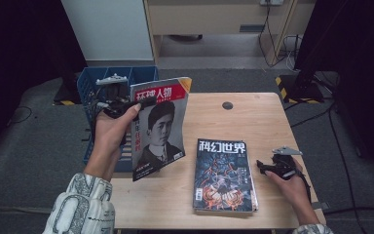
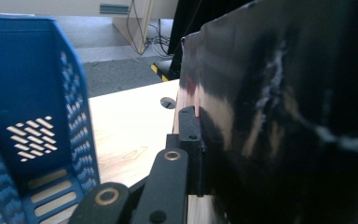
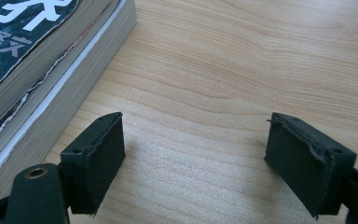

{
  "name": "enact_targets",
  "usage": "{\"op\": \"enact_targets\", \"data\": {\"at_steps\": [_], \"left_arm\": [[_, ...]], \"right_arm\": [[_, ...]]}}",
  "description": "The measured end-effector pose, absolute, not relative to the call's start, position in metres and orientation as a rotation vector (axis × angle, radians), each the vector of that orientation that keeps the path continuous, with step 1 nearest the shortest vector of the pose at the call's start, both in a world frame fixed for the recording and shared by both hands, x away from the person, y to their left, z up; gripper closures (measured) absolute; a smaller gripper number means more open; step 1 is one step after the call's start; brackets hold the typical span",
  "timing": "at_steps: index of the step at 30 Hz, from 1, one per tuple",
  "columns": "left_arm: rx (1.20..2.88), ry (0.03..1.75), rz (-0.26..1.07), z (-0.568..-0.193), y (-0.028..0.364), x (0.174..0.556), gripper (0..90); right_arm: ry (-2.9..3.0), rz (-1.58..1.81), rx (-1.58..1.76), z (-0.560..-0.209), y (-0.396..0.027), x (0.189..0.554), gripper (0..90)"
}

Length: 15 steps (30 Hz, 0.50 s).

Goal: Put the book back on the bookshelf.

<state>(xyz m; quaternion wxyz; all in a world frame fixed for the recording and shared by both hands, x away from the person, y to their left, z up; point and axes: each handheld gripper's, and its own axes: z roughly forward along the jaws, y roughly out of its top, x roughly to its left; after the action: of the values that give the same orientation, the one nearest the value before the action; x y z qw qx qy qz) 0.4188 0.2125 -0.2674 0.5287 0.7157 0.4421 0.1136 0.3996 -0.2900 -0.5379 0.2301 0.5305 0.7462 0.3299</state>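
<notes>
Portrait magazine lifted beside the blue crate
Left gripper [image 1: 126, 105] clamps the portrait magazine [image 1: 158, 126] by the blue crate [image 1: 90, 85]; right gripper [image 1: 265, 166] gapes wide, empty.

"环球人物" on held magazine [image 1: 158, 129] ("科幻世界" on stack [image 1: 224, 175])

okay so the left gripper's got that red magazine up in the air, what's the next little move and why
Probably carry the red magazine left and lower it into the blue rack. The left gripper is shut on its edge and holds it upright beside the rack, off the table. The right gripper rests open by the stack.
</notes>
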Motion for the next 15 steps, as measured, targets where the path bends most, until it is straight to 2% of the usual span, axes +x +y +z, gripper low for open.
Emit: {"op": "enact_targets", "data": {"at_steps": [15], "left_arm": [[1.654, 1.113, 0.264, -0.267, 0.247, 0.414, 86.3]], "right_arm": [[2.053, 0.908, 1.459, -0.538, -0.29, 0.4, 19.6]]}}
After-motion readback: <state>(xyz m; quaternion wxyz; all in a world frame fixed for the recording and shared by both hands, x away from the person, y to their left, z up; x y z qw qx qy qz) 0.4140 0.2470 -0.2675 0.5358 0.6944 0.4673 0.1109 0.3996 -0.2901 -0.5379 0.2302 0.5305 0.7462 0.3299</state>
